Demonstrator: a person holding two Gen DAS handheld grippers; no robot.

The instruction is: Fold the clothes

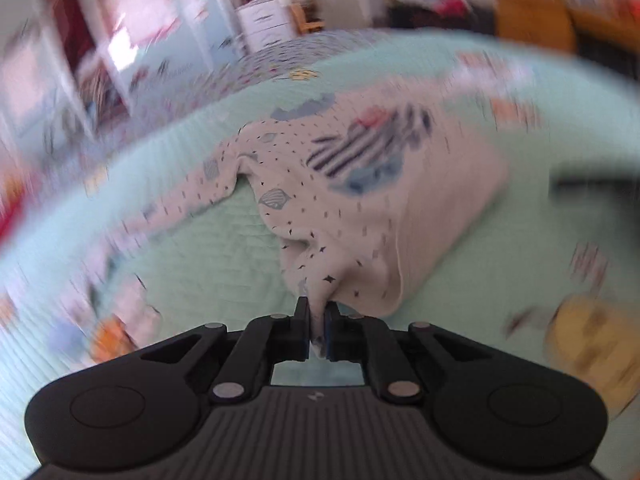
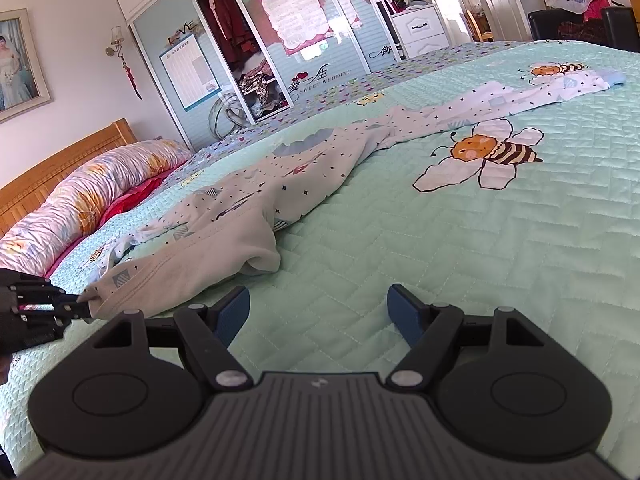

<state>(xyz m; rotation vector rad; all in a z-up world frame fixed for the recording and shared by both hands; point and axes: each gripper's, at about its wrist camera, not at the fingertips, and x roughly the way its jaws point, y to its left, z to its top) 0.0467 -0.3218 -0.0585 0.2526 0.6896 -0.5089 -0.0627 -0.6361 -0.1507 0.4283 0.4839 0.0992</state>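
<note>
A white baby garment [image 1: 344, 208] with small dark marks and a striped patch lies on the mint quilted bedspread [image 1: 208, 264]. My left gripper [image 1: 319, 322] is shut on the garment's near hem and lifts it a little. In the right wrist view the garment [image 2: 256, 196] stretches across the bed, one long sleeve reaching to the far right. The left gripper [image 2: 82, 304] shows there at the left edge, pinching the hem. My right gripper [image 2: 318, 308] is open and empty, low over bare bedspread [image 2: 480, 260] to the right of the garment's folded near edge.
A bee picture [image 2: 484, 154] is printed on the bedspread to the right of the garment. A rolled floral quilt [image 2: 80, 208] and wooden headboard [image 2: 48, 176] lie at the left. A sliding-door wardrobe [image 2: 256, 40] stands beyond the bed. The left wrist view is motion-blurred.
</note>
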